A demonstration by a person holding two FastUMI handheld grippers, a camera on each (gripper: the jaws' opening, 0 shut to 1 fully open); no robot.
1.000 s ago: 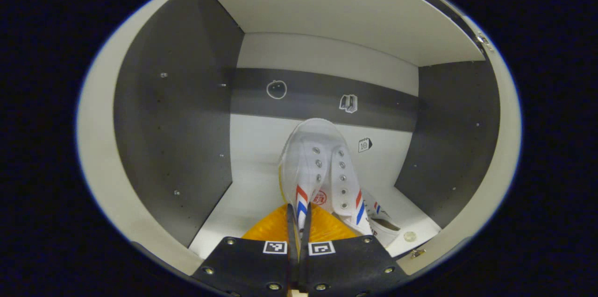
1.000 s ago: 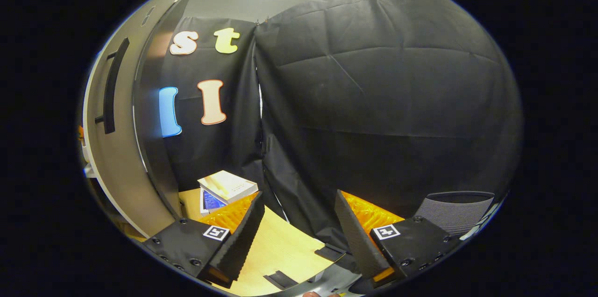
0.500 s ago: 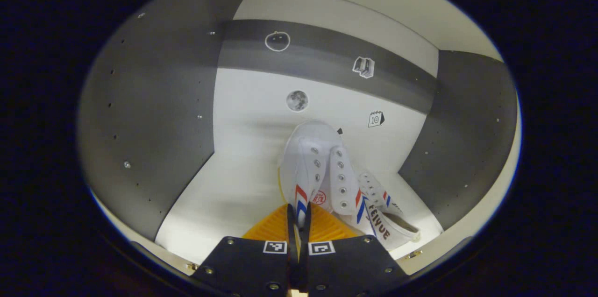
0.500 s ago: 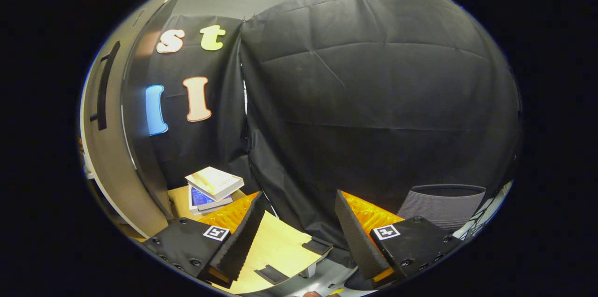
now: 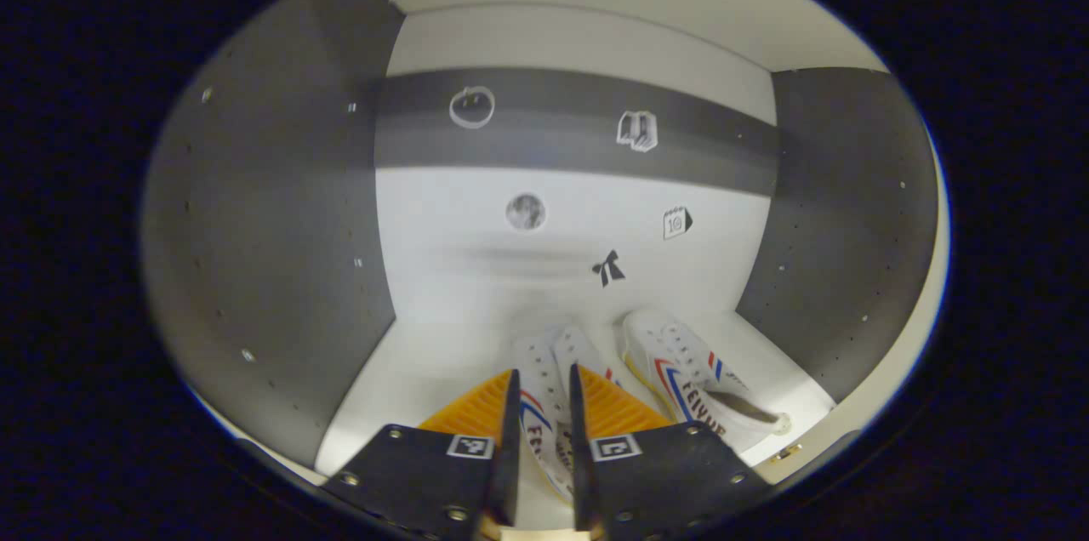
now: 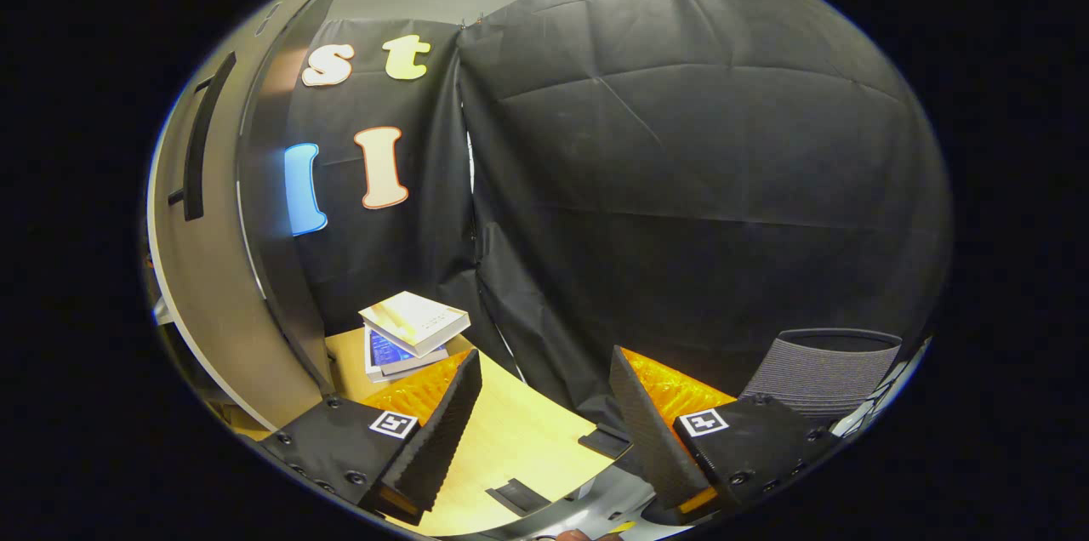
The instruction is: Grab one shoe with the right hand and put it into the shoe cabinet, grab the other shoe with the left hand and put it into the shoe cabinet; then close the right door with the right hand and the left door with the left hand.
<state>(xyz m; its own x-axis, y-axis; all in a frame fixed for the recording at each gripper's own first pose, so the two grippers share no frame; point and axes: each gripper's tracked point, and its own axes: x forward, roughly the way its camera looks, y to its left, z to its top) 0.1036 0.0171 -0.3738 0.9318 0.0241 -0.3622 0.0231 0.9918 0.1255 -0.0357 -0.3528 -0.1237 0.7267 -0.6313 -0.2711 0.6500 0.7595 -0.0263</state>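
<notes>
Inside the shoe cabinet (image 5: 281, 209), a white shoe (image 5: 557, 350) with red and blue stripes lies on the white floor between the fingers of my left gripper (image 5: 541, 375). The jaws stand a little apart and no longer pinch it, so the gripper is open. A second matching shoe (image 5: 698, 379) lies just to its right, toe toward the back wall. My right gripper (image 6: 544, 354) hovers open, nothing between its fingers, to the right of the cabinet's open right door (image 6: 204, 294), which carries a black handle (image 6: 197, 150).
The cabinet's dark side walls close in on both sides of the left gripper. In the right gripper view, a stack of books (image 6: 413, 333) rests on a wooden table (image 6: 510, 447), and a grey chair back (image 6: 829, 362) stands at the lower right.
My left gripper lowered the shoe to the cabinet floor beside the other shoe and its jaws parted, letting it go. The right gripper only drifted slightly.
</notes>
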